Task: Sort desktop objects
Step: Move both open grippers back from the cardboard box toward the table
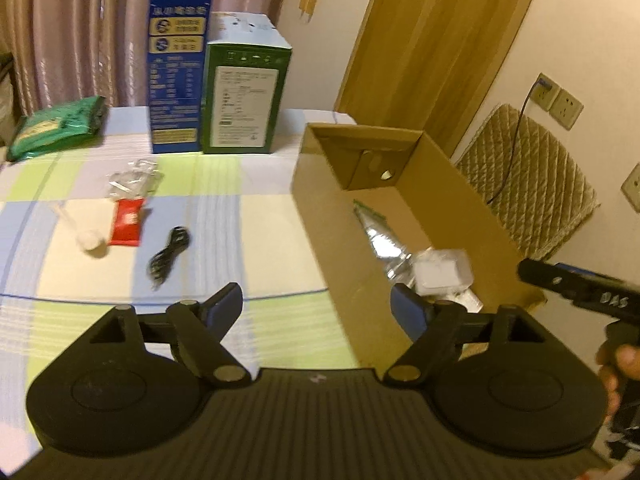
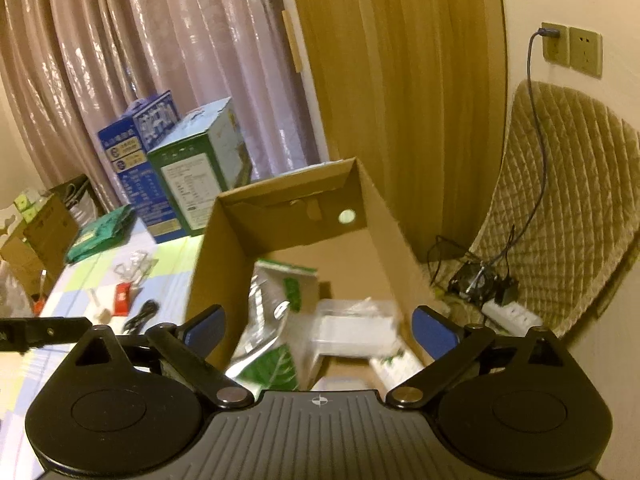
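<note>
An open cardboard box (image 1: 320, 216) (image 2: 224, 248) stands on the table's right side. Inside lie a silver-green foil bag (image 1: 380, 236) (image 2: 272, 308) and a clear plastic case (image 1: 440, 272) (image 2: 356, 328). On the checked tablecloth left of it lie a red packet (image 1: 127, 222) (image 2: 122, 299), a coiled black cable (image 1: 168, 256) (image 2: 140, 316), a white scoop (image 1: 86, 236) and crumpled clear plastic (image 1: 132, 178) (image 2: 134, 266). My left gripper (image 1: 318, 312) is open and empty over the box's near-left wall. My right gripper (image 2: 318, 330) is open and empty above the box's contents.
A blue carton (image 1: 178, 72) (image 2: 136, 160) and a green carton (image 1: 244, 96) (image 2: 200, 176) stand at the table's back. A green bag (image 1: 56, 124) (image 2: 100, 232) lies back left. A quilted chair (image 1: 524, 176) (image 2: 560, 208), power strip (image 2: 512, 314) and wall sockets (image 2: 572, 48) are right.
</note>
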Motion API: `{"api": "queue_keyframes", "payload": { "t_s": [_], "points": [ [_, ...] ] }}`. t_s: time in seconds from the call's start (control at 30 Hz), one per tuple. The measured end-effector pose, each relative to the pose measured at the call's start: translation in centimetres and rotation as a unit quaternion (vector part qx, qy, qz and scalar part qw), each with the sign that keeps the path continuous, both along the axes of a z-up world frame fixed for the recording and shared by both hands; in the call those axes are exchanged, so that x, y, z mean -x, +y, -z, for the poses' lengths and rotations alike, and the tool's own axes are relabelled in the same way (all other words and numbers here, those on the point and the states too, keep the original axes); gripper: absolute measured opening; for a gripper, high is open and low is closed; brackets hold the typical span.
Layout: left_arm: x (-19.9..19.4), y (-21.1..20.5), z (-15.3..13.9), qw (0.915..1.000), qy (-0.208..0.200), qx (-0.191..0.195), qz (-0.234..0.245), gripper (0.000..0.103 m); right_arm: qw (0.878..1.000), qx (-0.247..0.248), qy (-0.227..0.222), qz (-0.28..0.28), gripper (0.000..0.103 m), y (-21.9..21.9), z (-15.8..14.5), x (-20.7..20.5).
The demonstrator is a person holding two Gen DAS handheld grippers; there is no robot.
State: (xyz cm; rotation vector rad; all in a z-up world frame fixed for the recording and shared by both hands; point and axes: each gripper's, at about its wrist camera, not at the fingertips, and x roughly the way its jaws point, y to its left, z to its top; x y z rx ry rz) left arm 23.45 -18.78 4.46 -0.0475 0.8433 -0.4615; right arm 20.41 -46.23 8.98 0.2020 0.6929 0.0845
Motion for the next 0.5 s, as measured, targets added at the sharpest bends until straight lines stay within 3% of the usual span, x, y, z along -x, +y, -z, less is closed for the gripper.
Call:
{"api": "queue_keyframes", "payload": {
  "t_s": [0.23,0.5],
  "points": [
    [3.8,3.9,-0.5,0.9992,-0.021,-0.031,-0.014,0.096,1.000,0.005,-0.002,-0.031,0.101,4.6,-1.2,4.3],
    [7.4,9.0,-1.3,0.9946,-0.050,-0.084,-0.034,0.102,0.997,0.016,-0.003,-0.075,0.101,10.3,-2.2,7.4]
  ]
}}
